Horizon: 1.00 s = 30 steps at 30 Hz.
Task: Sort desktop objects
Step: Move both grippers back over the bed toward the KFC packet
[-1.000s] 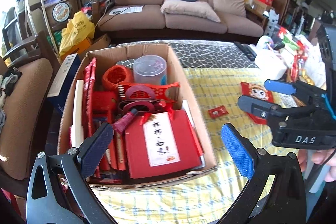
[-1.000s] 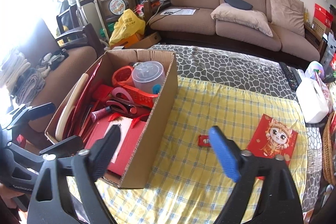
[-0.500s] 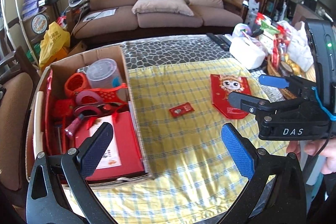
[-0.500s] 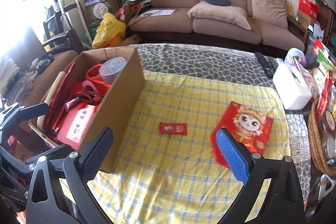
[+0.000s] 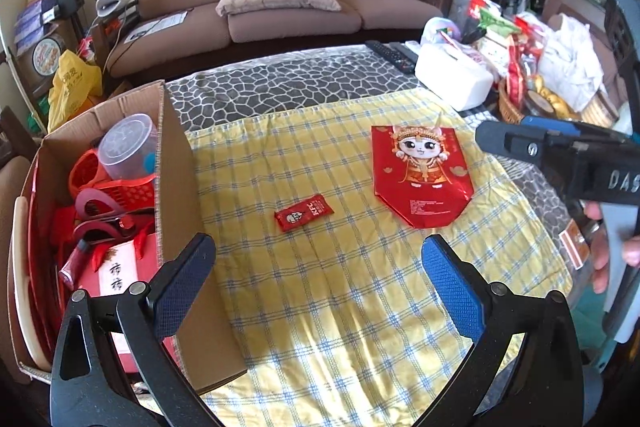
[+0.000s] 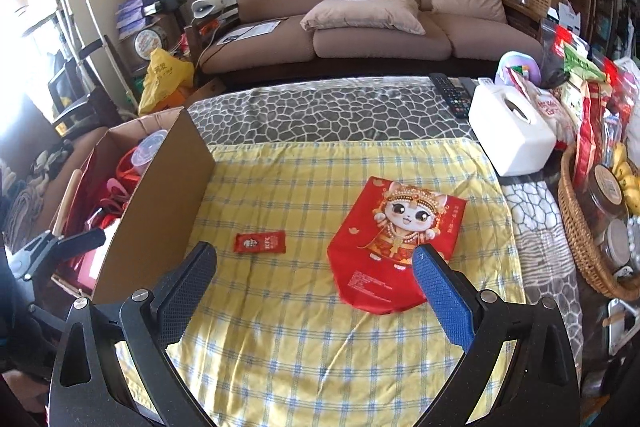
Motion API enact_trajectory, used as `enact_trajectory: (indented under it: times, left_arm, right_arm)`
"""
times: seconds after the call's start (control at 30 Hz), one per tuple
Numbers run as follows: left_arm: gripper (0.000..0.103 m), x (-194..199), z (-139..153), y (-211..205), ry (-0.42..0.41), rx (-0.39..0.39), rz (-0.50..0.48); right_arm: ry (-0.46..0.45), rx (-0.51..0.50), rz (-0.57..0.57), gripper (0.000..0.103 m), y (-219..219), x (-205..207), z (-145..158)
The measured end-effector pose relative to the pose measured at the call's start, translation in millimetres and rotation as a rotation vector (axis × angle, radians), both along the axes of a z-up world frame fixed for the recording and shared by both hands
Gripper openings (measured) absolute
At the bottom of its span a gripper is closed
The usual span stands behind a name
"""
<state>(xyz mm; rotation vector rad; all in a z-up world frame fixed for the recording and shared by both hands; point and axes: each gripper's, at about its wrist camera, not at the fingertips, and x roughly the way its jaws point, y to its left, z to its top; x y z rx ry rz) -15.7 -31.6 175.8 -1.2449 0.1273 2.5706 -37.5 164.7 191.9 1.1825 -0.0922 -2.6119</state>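
You have swung both grippers away from the full box [image 5: 176, 187] and over the yellow cloth [image 5: 320, 287]. Your right gripper [image 6: 316, 283] has just opened wide and holds nothing. Your left gripper [image 5: 320, 275] is open and empty too. The small red packet [image 6: 260, 242] and the red bag [image 6: 396, 243] lie flat on the cloth, waiting to go in the box.

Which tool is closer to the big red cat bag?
Right. The right tool hovers open at the red cat bag's near edge; the left tool is off beside the cardboard box.
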Motion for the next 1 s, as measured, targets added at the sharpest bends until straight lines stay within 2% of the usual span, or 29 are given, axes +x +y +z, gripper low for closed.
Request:
enact_trajectory:
  times: [0.2, 0.33, 0.57, 0.83, 1.0]
  left_arm:
    - [0.103, -12.1, -23.9, 22.2, 0.008, -0.048, -0.042]
    - [0.103, -25.3, -48.2, 32.7, -0.019, -0.068, -0.053]
    - [0.103, -45.9, -86.0, 29.7, -0.063, -0.047, -0.013]
    - [0.103, -73.8, -123.1, 21.2, -0.095, -0.030, 0.051]
    - [0.103, -89.3, -136.5, 27.1, -0.084, -0.063, 0.037]
  right_arm:
    - [-0.014, -0.060, -0.058, 0.100, 16.0, -12.6, -14.4]
    - [-0.038, -0.155, -0.104, 0.100, 28.4, -21.0, -33.6]
    - [-0.080, -0.276, -0.170, 0.100, 40.6, -42.7, -67.0]
    - [-0.112, -0.240, -0.091, 0.096, 20.2, -62.5, -95.1]
    - [-0.140, -0.240, -0.127, 0.096, 31.2, -72.1, -108.5]
